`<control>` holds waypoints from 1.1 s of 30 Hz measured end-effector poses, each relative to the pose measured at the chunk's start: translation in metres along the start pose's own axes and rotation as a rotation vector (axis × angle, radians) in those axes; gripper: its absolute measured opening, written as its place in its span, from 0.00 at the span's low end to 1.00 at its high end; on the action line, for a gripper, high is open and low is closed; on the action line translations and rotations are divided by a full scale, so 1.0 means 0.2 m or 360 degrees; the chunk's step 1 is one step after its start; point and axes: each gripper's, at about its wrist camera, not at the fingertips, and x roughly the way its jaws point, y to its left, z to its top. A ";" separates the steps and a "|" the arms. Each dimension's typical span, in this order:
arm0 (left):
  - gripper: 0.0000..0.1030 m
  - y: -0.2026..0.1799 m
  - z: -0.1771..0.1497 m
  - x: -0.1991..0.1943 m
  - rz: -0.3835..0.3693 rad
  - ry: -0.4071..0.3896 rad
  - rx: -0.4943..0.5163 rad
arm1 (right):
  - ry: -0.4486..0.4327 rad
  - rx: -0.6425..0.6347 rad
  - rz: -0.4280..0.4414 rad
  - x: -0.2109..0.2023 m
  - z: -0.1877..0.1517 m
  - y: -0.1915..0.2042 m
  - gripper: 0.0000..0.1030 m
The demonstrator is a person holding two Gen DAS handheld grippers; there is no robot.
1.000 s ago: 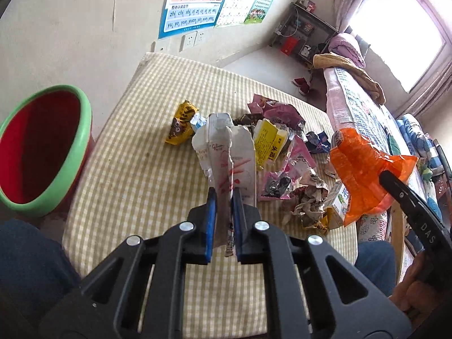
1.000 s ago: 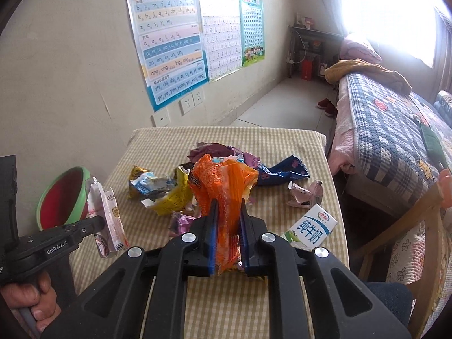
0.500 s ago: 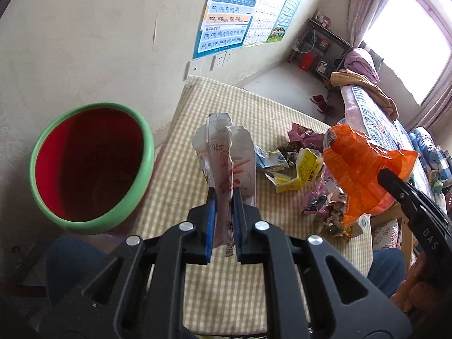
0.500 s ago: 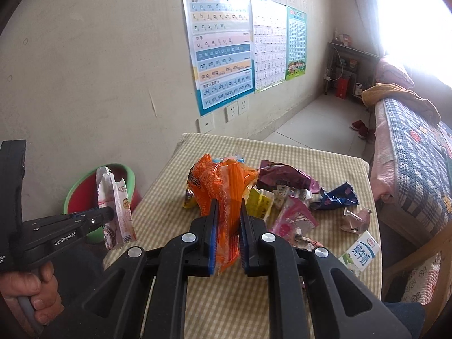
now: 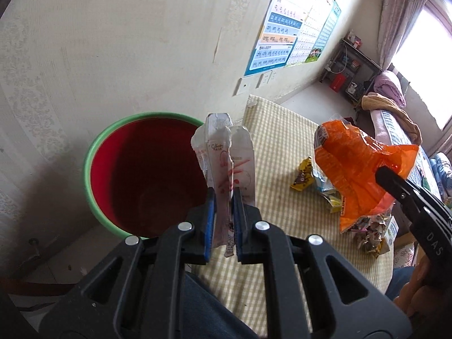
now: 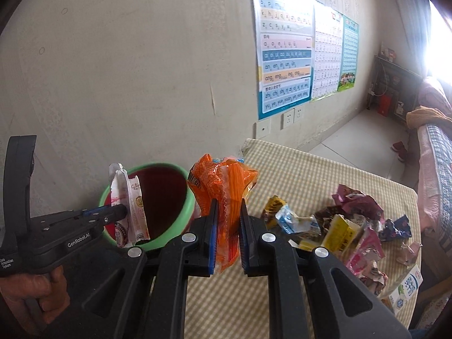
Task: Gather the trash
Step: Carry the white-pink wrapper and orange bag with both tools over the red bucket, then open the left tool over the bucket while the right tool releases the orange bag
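Observation:
My left gripper [image 5: 224, 197] is shut on a white wrapper with red print [image 5: 226, 152] and holds it upright beside the rim of a red bin with a green rim [image 5: 141, 175], which stands left of the table. That gripper [image 6: 124, 214] and its white wrapper [image 6: 127, 206] also show in the right wrist view, at the bin [image 6: 166, 192]. My right gripper [image 6: 227, 209] is shut on an orange plastic wrapper [image 6: 223, 183] and holds it over the table's left part, near the bin. The orange wrapper also shows in the left wrist view [image 5: 356, 169].
A table with a yellow checked cloth [image 6: 296, 180] carries a pile of loose wrappers [image 6: 339, 226] and a small milk carton [image 6: 409, 282] at its right. A wall with posters [image 6: 285, 50] rises behind. A bed [image 6: 435, 152] stands at the far right.
Both grippers have swung left with their wrappers, away from the trash pile. The bin has come from the left edge to just beside the left gripper.

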 end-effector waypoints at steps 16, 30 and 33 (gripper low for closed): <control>0.12 0.36 0.08 -0.02 0.0101 -0.0038 -0.0231 | 0.0063 -0.0158 0.0250 0.31 0.15 0.42 0.13; 0.47 0.46 0.07 0.03 0.0157 -0.0015 -0.0297 | 0.0169 -0.0188 0.0270 0.49 0.13 0.49 0.55; 0.59 0.46 0.08 0.02 0.0164 -0.0026 -0.0306 | 0.0173 -0.0171 0.0251 0.47 0.12 0.45 0.59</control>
